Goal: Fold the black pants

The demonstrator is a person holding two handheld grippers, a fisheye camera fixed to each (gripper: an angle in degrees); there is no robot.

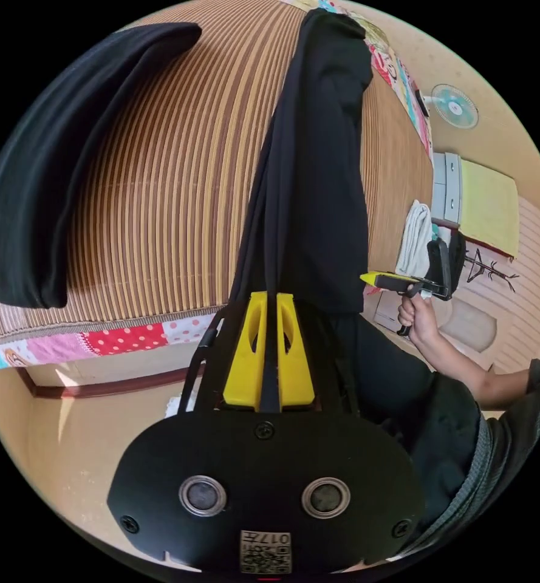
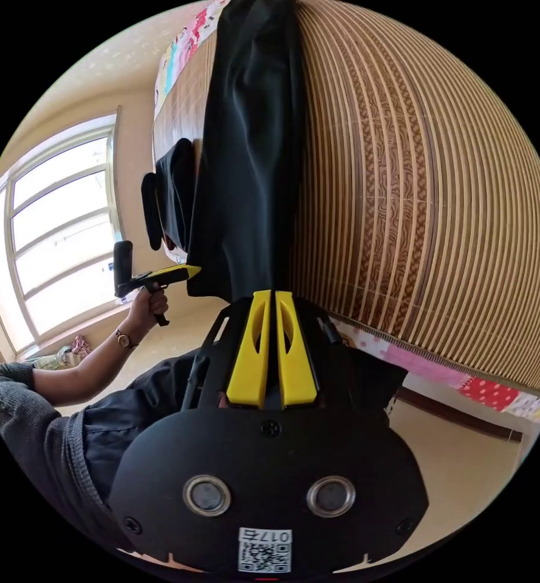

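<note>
Black cloth runs up the middle of both views: the black pants [image 1: 318, 182] hang from the near edge of the bed and lie stretched away across its striped bamboo mat [image 1: 178, 182]. In the left gripper view the left gripper [image 1: 268, 303] has its yellow jaws pressed together on one corner of the cloth's near edge, a thin band of fabric pinched between them. In the right gripper view the right gripper [image 2: 271, 300] does the same at the other corner, jaws nearly touching with the dark cloth caught in the slit.

Each gripper also comes into the other's view: the right one at about three o'clock in the left gripper view, held in a hand [image 1: 416, 311], its yellow tip at the side edge of the pants; the left one at about nine o'clock in the right gripper view, against a bright window [image 2: 57, 237].

A second dark garment [image 1: 51, 182] lies on the mat at about ten o'clock in the left gripper view, apart from the pants. A patchwork quilt [image 1: 130, 340] peeks out under the mat's edge.

To my eye the step in hand is the lengthwise fold: both corners of one end are gripped and the cloth is pulled taut. The next move, I'd judge, calls for carrying both grippers together toward twelve o'clock, level with each other, so the held edge lands square on the far end without dragging the lower layer.
</note>
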